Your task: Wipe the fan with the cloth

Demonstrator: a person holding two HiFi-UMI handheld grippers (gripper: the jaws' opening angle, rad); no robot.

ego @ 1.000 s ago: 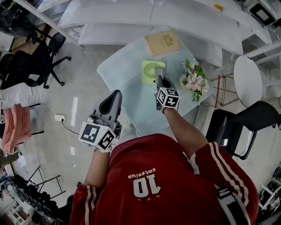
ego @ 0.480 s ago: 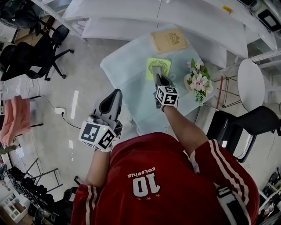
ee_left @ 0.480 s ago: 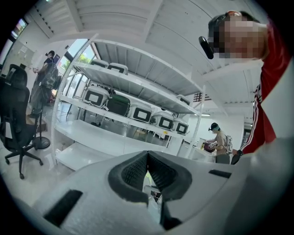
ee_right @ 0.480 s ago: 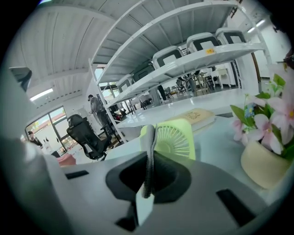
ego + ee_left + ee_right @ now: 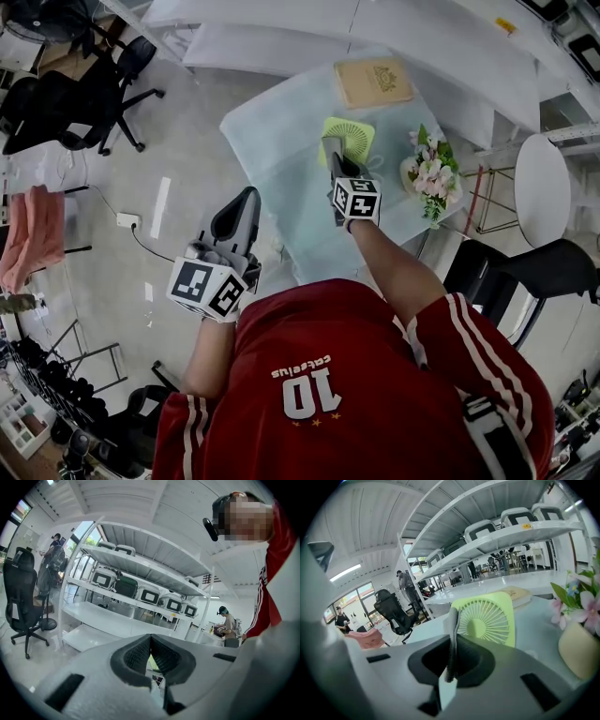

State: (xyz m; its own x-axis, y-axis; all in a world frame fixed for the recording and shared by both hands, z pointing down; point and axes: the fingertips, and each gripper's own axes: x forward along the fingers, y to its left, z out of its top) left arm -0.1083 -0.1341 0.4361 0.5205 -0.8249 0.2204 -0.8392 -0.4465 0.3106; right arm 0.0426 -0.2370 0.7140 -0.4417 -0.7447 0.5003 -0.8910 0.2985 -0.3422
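**Much of the fan sits behind cloth and gripper**

In the right gripper view, the grey cloth (image 5: 452, 630) pinched in the right gripper (image 5: 451, 644) covers the left edge of the green fan (image 5: 487, 618). The fan in turn hides the near end of the book (image 5: 518, 594). The flowers (image 5: 581, 599) and their vase (image 5: 580, 651) run off the picture's right edge. In the head view that gripper's body covers the fan's near side, and the cloth is too small to tell from the jaws. Below the meeting tips of the left gripper (image 5: 150, 641) a greenish sliver shows, too small to name.
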